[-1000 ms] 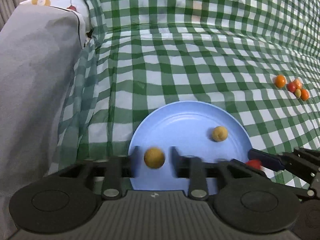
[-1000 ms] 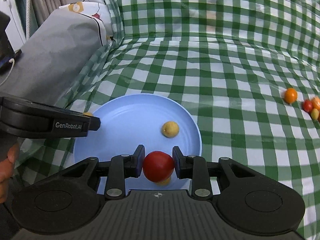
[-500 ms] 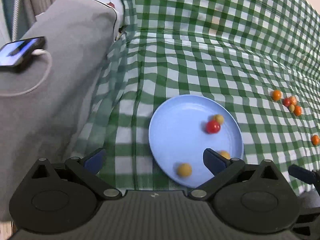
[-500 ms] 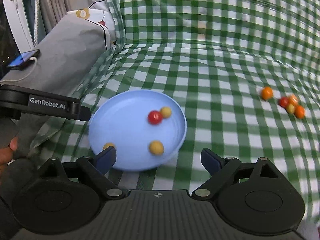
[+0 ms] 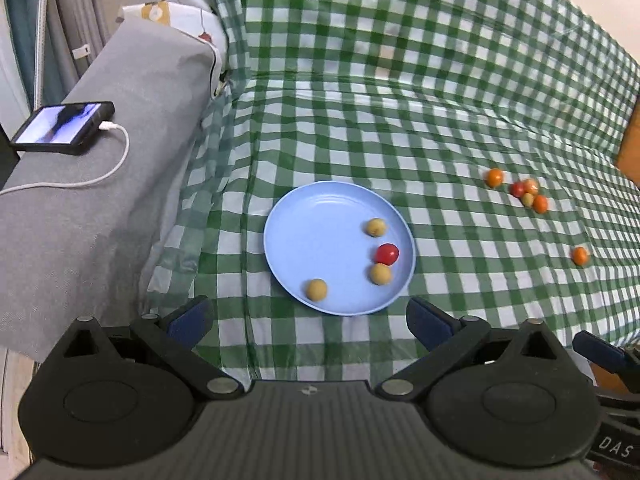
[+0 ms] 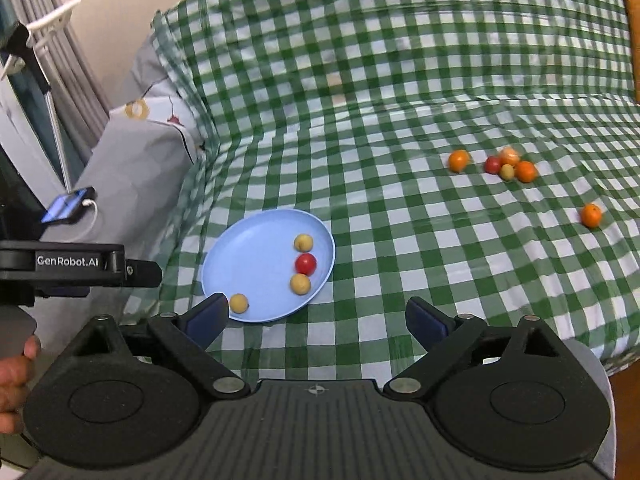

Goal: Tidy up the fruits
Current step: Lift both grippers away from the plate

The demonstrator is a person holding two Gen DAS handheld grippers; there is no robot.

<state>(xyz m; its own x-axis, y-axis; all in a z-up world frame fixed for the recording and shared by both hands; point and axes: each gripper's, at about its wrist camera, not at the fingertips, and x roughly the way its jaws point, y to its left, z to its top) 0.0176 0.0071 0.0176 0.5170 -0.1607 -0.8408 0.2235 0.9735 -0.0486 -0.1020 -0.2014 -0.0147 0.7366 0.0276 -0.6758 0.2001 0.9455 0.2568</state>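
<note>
Hiding plate [image 6: 224,256] edge: right gripper [image 6: 316,318] finger. "GenRobot.AI" readable on left gripper [image 5: 308,316]. Both spread wide, empty; right's jaws just opened.

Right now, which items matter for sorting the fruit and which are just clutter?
Job:
- round light-blue plate holding three yellow fruits and one red fruit
- loose orange and red fruits on the checked cloth

Clutter:
- black phone on white charging cable
- grey cushion

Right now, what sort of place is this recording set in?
Probably a living room or bedroom: a checked cloth is draped over a sofa-like seat and back, a phone is charging on the grey armrest, and curtains hang behind.
</note>
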